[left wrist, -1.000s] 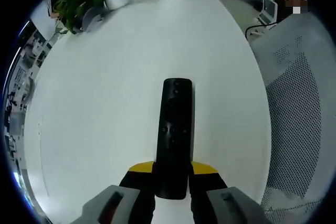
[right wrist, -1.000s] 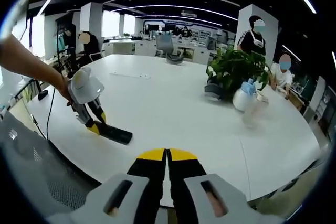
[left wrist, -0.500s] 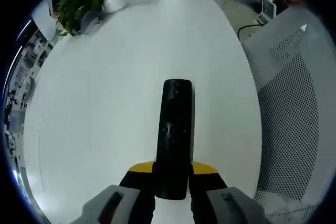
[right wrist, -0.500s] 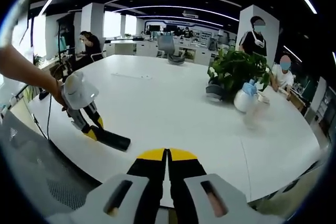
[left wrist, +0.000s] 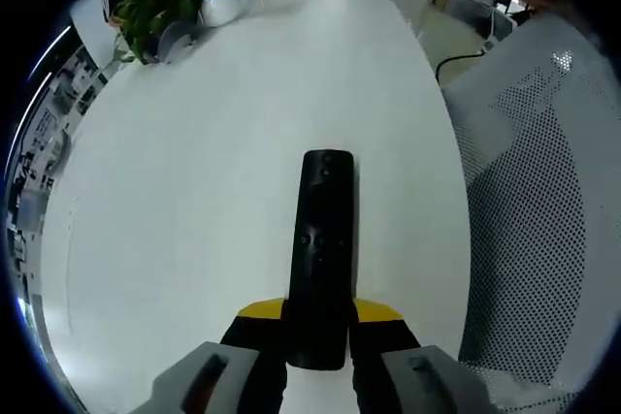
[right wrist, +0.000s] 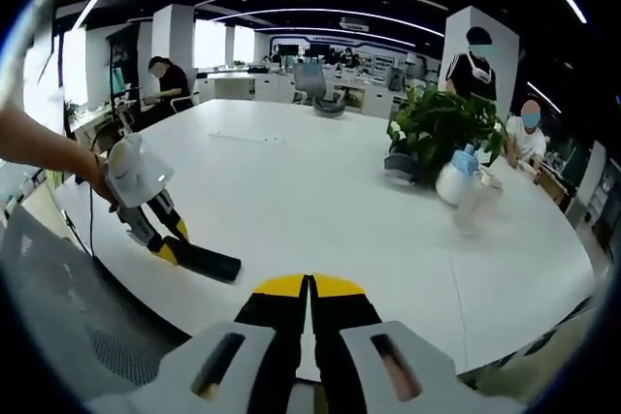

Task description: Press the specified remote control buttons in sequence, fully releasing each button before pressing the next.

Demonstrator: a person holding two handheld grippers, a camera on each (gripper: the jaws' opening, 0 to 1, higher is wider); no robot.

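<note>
A long black remote control [left wrist: 321, 254] points away from me over the white table [left wrist: 213, 162], its near end clamped between the jaws of my left gripper [left wrist: 317, 322], which is shut on it. Small buttons show near its middle. From the right gripper view, that same left gripper [right wrist: 167, 247] is at the left table edge, held by a hand, with the remote [right wrist: 206, 261] sticking out toward the table's middle. My right gripper [right wrist: 310, 309] is at the near table edge with its yellow-tipped jaws pressed together and nothing between them.
A potted plant [right wrist: 439, 128] and a white-and-blue bottle [right wrist: 454, 179] stand at the table's far right. A mesh office chair [left wrist: 543, 210] is next to the table on the right of the left gripper view. People sit farther back in the office.
The left gripper, still holding the remote, has drifted a little toward the table edge and lower. The right gripper has stayed where it was, shut.
</note>
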